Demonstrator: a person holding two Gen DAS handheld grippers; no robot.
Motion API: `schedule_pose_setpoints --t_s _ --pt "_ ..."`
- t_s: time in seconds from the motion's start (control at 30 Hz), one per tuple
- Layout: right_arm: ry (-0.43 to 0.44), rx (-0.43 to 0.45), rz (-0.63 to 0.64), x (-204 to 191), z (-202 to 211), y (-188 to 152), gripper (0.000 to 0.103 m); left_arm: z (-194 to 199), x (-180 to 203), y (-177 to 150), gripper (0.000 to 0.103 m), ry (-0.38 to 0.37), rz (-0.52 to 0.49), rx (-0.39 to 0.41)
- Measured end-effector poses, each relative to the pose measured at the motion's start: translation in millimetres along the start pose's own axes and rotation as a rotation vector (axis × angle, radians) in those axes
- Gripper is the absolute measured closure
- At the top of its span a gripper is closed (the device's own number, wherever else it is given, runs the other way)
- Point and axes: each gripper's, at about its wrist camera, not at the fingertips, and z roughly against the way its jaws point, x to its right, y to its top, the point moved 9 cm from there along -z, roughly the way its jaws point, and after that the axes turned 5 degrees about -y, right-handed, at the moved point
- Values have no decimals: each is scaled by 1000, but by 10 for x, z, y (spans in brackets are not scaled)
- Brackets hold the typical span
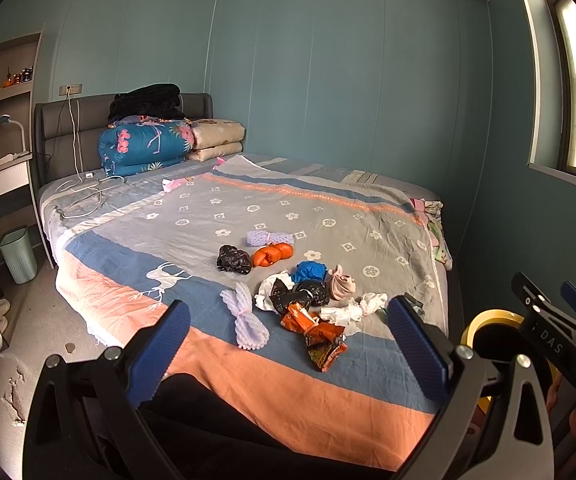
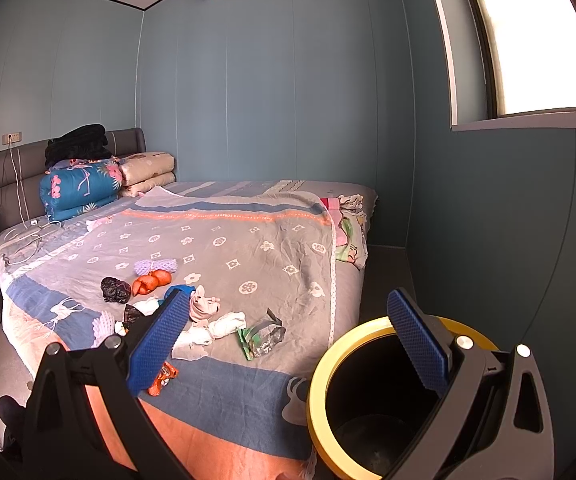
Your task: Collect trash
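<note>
- Left wrist view: trash not yet collected, as far as I can tell. The pile lies on the bed cover [image 1: 328, 384] near the foot end: orange snack wrapper [image 1: 320, 336], white foam net [image 1: 246, 322], two black bags [image 1: 233, 259] [image 1: 302, 294], orange peel [image 1: 273, 254], blue bag [image 1: 309, 271], pinkish cloth wad [image 1: 342, 285], white tissue [image 1: 354, 308], purple foam net [image 1: 268, 237].
- Same view: left gripper [image 1: 288, 342] hangs above the near bed edge, aimed at the pile, jaws spread wide, nothing between them. Snack wrapper sits closest on its axis.
- Same view: yellow-rimmed bin [image 1: 488, 322] at far right beside the bed corner; right gripper [image 1: 556, 312] is over it. A green bin [image 1: 18, 254] stands on the floor by the far side of the bed.
- Right wrist view: the yellow-rimmed bin [image 2: 372, 396] is low right, just off the bed corner. Interior is dark; can't tell if anything is in it.
- Same view: right gripper [image 2: 292, 340] wide apart and empty, right finger over the bin's rim, left finger over the pile. Green-silver foil wrapper [image 2: 262, 338] and white tissue [image 2: 216, 330] lie between pile and bin.
- Judgement: early stage; essentially every visible piece remains to be moved to the bin. Both grippers are in hover pose, neither touching any trash.
</note>
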Motion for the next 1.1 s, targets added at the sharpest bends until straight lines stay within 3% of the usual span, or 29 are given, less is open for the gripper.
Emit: schedule_pose_setpoints --t_s 1.1 --pt "-15 -13 -17 41 -45 -36 8 -44 -13 -71 8 0 11 -18"
